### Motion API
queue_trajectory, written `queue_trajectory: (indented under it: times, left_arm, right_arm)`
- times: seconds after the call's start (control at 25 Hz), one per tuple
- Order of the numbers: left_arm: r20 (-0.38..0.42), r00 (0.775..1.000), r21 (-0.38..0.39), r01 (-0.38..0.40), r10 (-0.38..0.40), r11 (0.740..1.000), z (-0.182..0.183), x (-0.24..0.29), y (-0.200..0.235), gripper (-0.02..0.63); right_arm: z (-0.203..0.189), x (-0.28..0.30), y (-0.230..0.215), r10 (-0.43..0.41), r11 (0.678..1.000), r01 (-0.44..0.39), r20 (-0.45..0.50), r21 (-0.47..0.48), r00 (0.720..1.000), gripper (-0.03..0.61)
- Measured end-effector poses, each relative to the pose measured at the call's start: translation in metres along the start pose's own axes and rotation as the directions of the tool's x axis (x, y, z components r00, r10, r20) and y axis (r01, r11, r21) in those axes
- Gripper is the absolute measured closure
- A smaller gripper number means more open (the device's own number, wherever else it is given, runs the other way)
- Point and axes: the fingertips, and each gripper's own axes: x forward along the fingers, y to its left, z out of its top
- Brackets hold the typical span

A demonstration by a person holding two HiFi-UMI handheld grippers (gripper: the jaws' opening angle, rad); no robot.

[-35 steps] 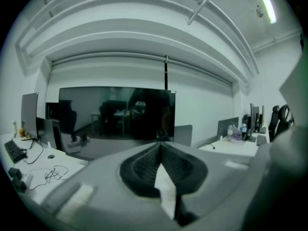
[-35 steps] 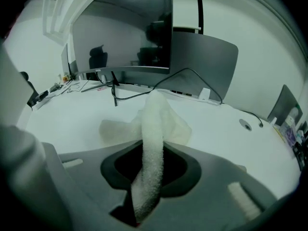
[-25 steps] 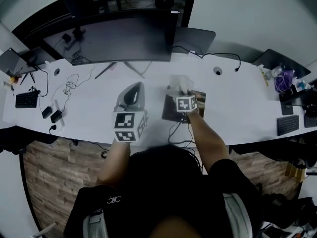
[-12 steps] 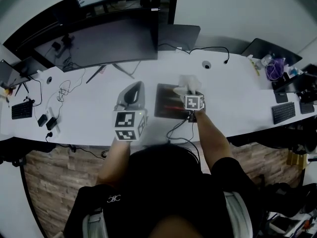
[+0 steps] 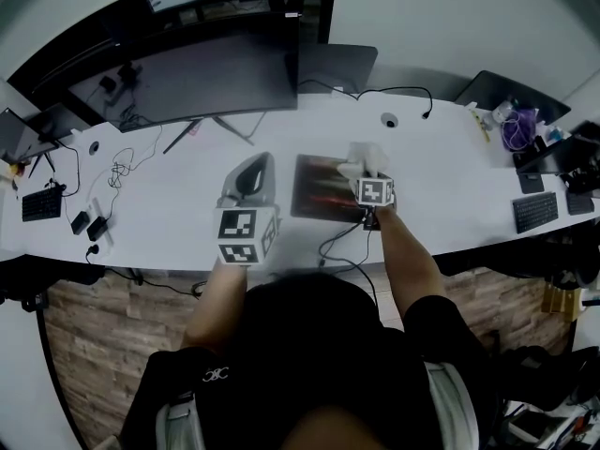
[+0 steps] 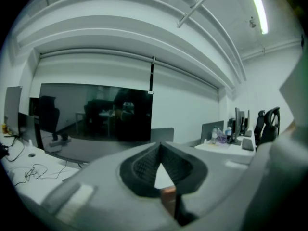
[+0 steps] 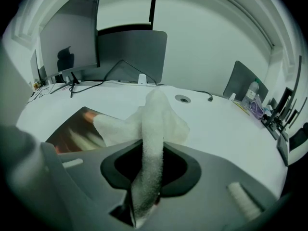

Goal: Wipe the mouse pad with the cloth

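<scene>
A dark mouse pad (image 5: 319, 187) lies on the white desk (image 5: 441, 190) in front of me. My right gripper (image 5: 367, 172) is shut on a white cloth (image 5: 365, 158) at the pad's right edge. In the right gripper view the cloth (image 7: 155, 121) runs up between the jaws and bunches ahead of them, with the mouse pad (image 7: 77, 131) to its left. My left gripper (image 5: 251, 165) hovers left of the pad, apart from it. Its jaws meet at the tip in the left gripper view, where the left gripper (image 6: 160, 147) holds nothing.
A wide monitor (image 5: 197, 73) stands at the back of the desk, with loose cables (image 5: 122, 167) and a small keyboard (image 5: 42, 204) far left. A black cable (image 5: 337, 242) trails over the front edge. Another keyboard (image 5: 539, 212) and a purple item (image 5: 517, 131) sit far right.
My right gripper has dragged the cloth from the middle of the mouse pad to its right edge. The left gripper has stayed where it was.
</scene>
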Motion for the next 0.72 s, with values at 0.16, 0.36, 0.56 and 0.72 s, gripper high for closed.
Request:
queue_trajectory:
  times: [0.16, 0.36, 0.56, 0.72]
  left_arm:
    - [-0.001, 1.0, -0.003, -0.011, 0.011, 1.0, -0.001, -0.004, 0.003, 0.614]
    - [-0.01, 1.0, -0.012, -0.012, 0.012, 1.0, -0.005, -0.008, 0.004, 0.614]
    - [-0.018, 1.0, -0.015, 0.013, -0.013, 1.0, -0.007, -0.006, -0.004, 0.614]
    - [-0.027, 0.999, -0.017, 0.042, -0.042, 0.999, -0.01, -0.003, -0.013, 0.614]
  right_arm:
    - [0.004, -0.001, 0.001, 0.04, 0.999, -0.04, 0.008, 0.004, 0.999, 0.499]
    - [0.003, -0.005, 0.002, 0.095, 0.995, -0.095, 0.032, -0.007, 0.995, 0.502]
    - [-0.007, -0.018, 0.006, 0.096, 0.995, -0.096, 0.059, -0.001, 0.994, 0.502]
    - [-0.024, -0.033, 0.01, 0.107, 0.994, -0.109, 0.066, 0.024, 0.992, 0.502]
